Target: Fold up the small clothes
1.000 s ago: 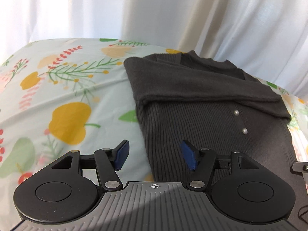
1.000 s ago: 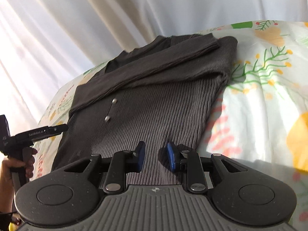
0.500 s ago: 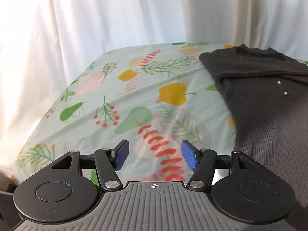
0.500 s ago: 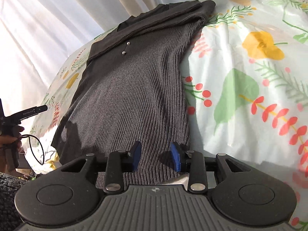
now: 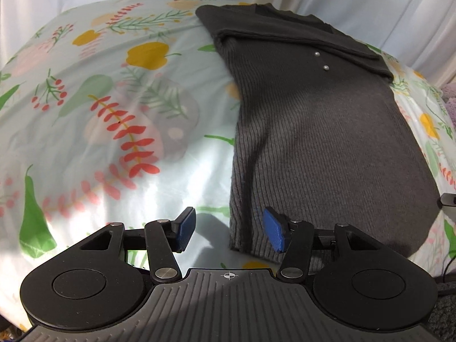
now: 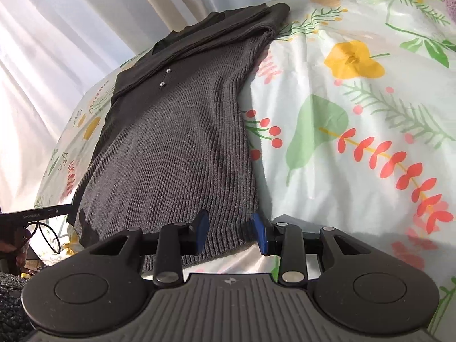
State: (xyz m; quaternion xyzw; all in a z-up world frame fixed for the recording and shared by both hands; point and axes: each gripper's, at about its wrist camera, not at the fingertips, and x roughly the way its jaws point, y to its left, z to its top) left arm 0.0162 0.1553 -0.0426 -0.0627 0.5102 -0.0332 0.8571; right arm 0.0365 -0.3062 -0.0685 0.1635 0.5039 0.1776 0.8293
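Observation:
A dark grey ribbed sweater [image 5: 313, 142] lies flat on the floral sheet, its sleeves folded across the chest and two pearl buttons [image 5: 320, 61] showing. My left gripper [image 5: 230, 232] hovers at the hem's near left corner. Its jaws are closing, the corner lies between the blue pads [image 5: 185, 229], and the pads do not press on it. In the right wrist view the sweater [image 6: 171, 156] runs away from my right gripper [image 6: 230, 236], which stands open over the hem's right corner. The hem edge lies between its fingers and is not pinched.
The floral sheet [image 5: 114, 128] covers the surface on both sides of the sweater [image 6: 356, 142]. White curtains [image 6: 57, 57] hang behind. A person's hand [image 6: 20, 256] with the other gripper's body and a cable shows at the left edge of the right wrist view.
Both grippers drew back from the sweater's middle to its near hem. The left one swung out over the sheet, then came onto the hem corner, its jaws narrowing. The right jaws widened slightly.

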